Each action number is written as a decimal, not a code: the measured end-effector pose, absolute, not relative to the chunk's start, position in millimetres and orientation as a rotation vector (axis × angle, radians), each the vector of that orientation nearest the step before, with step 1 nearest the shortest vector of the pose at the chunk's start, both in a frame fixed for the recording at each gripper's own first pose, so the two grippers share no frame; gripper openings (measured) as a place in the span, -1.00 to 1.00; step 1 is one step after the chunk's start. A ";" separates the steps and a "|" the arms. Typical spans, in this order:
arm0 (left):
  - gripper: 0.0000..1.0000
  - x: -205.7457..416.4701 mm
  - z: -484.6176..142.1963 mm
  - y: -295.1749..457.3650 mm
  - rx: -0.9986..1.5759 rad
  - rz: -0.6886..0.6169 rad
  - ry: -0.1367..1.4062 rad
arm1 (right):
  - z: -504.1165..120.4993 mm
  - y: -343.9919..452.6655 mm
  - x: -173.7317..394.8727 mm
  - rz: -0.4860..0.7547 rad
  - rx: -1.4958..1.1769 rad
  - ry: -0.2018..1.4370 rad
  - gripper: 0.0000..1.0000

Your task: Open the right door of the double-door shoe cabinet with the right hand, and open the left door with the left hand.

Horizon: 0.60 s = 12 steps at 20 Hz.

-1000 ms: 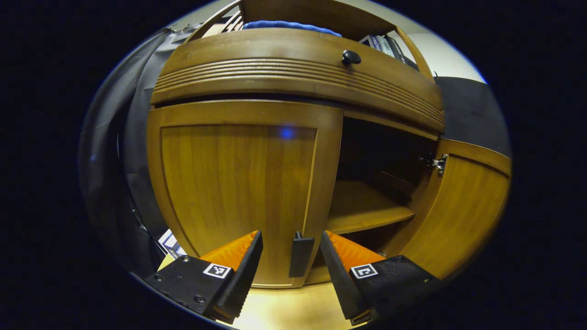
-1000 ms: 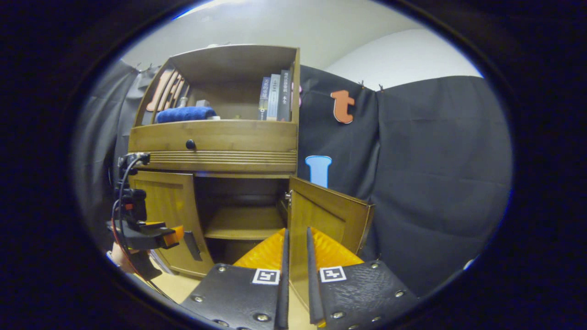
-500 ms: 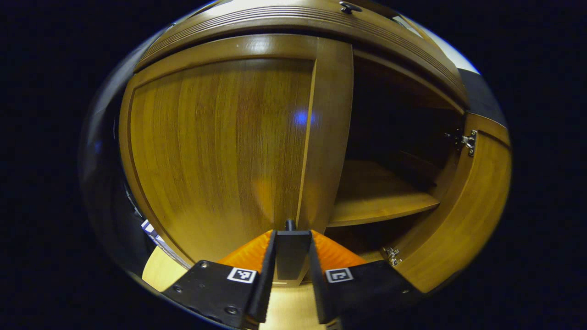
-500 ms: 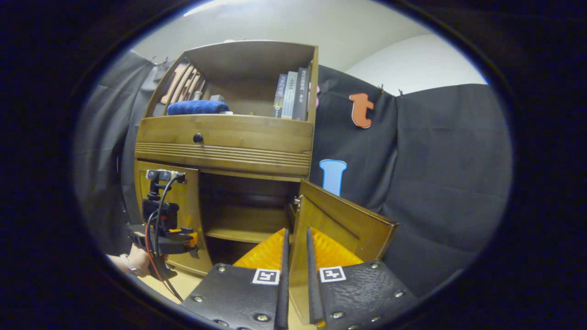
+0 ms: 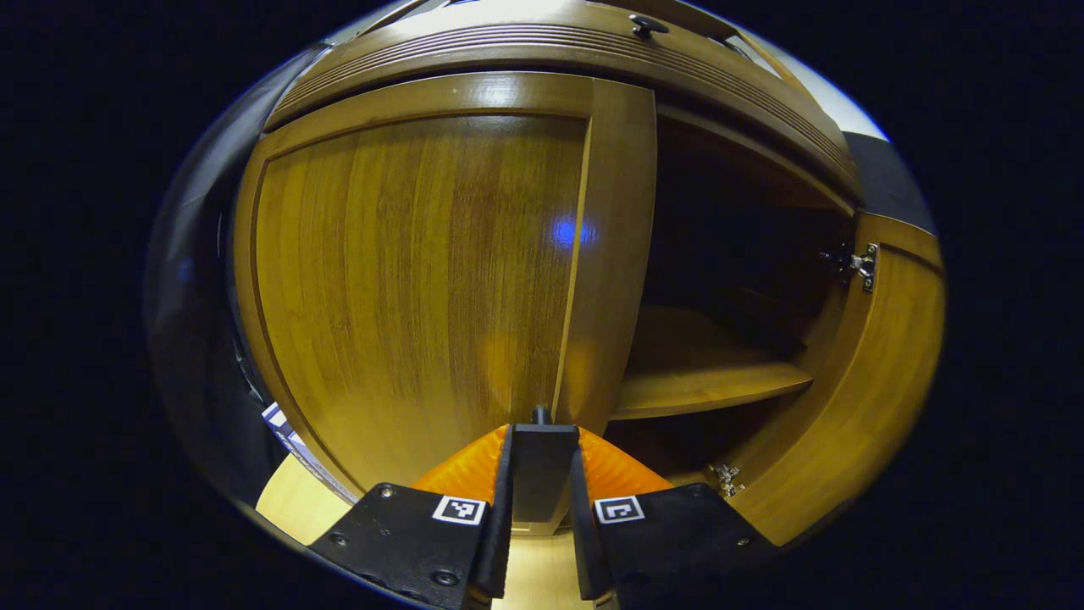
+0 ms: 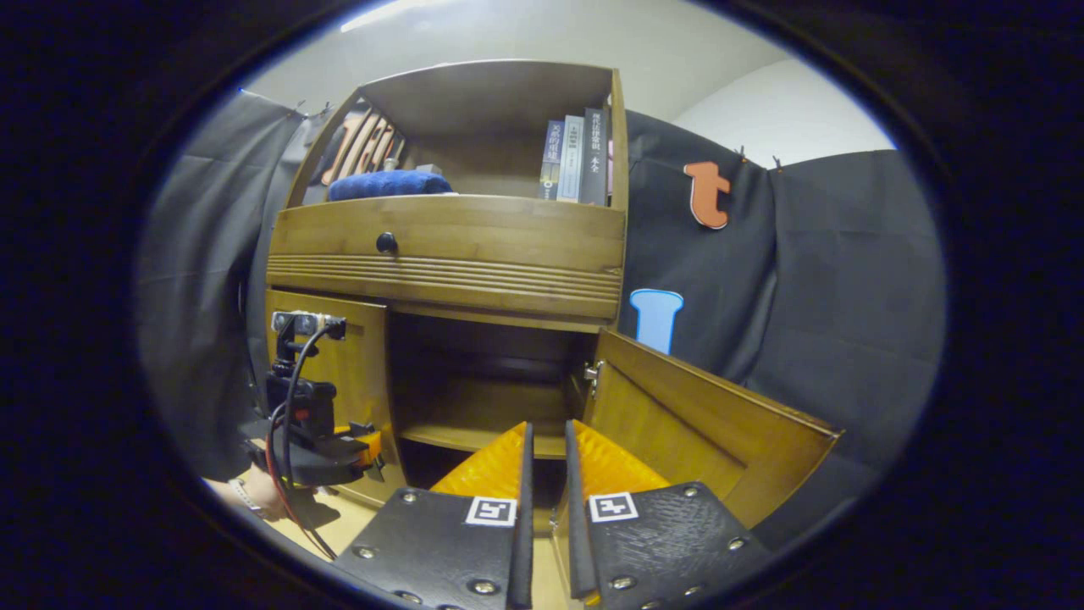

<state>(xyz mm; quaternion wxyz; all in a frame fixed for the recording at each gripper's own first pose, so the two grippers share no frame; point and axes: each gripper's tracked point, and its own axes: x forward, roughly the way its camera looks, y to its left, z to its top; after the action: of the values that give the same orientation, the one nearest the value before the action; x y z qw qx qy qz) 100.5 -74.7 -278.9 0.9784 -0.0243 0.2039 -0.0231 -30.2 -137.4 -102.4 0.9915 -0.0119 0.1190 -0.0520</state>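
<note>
Setting: a booth hung with black cloth (image 6: 813, 280), a pale wall above it, and a light wooden floor (image 6: 351, 529) under the furniture.
Shoe cabinet (image 6: 449, 254): wooden, standing against the cloth, with a ribbed band across its front and a dark round knob (image 6: 387, 243) above that band.
Upper shelf: a blue folded cloth (image 6: 388, 184) lies at its left; three books (image 6: 577, 159) stand upright at its right.
Right door (image 6: 711, 432): swung wide open toward the right gripper view's camera, hinged at the cabinet's right side; a metal hinge (image 5: 861, 263) shows in the left gripper view.
Inside: dark, with one wooden shelf board (image 5: 703, 381) across it.
Left door (image 5: 423, 280): flush with the cabinet front in both views, so it looks closed; its dark handle (image 5: 539, 466) sits low on the edge next to the opening.
Left gripper (image 5: 539, 500): close up against the left door, its two fingers clenched on the handle, one on either side. In the right gripper view it (image 6: 326, 445) is at the door's lower edge, with cables looping over it and a hand (image 6: 254, 500) below.
Right gripper (image 6: 544, 500): fingers drawn nearly together with a thin gap; the right door's lower edge lies just beyond them. Whether they pinch that edge I cannot tell.
</note>
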 end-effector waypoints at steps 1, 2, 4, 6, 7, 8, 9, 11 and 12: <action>-0.34 96.2 -278.8 -73.6 -0.054 -0.053 0.407 | -103.6 -134.2 -28.0 -0.095 -0.019 0.241 -0.65; -0.34 90.9 -276.9 -73.3 -0.056 -0.059 0.400 | -104.9 -130.4 -26.3 -0.085 -0.014 0.241 -0.65; -0.35 79.4 -275.3 -72.4 -0.061 -0.069 0.394 | -106.8 -121.5 -24.1 -0.065 -0.007 0.244 -0.65; -0.34 67.4 -273.5 -71.3 -0.078 -0.077 0.392 | -108.8 -113.2 -23.1 -0.045 -0.003 0.247 -0.65; -0.34 60.5 -272.6 -69.0 -0.087 -0.080 0.389 | -110.5 -106.3 -23.4 -0.034 -0.001 0.251 -0.65; -0.34 54.2 -271.0 -66.9 -0.093 -0.083 0.387 | -113.0 -100.7 -24.5 -0.025 0.001 0.257 -0.65; -0.35 47.4 -269.9 -64.6 -0.099 -0.086 0.384 | -114.2 -95.3 -26.8 -0.017 0.003 0.262 -0.65; -0.34 35.5 -267.7 -59.7 -0.111 -0.089 0.378 | -115.8 -85.8 -28.8 -0.002 0.004 0.270 -0.65; -0.29 29.5 -266.4 -56.4 -0.119 -0.086 0.377 | -116.3 -81.1 -29.6 0.006 0.003 0.272 -0.65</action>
<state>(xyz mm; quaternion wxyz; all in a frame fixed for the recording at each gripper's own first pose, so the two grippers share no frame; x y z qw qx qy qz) 29.5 -56.4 -266.4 0.9796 -0.0590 0.1873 -0.0425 -29.6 -81.1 -116.3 0.9908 0.0015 0.1355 0.0032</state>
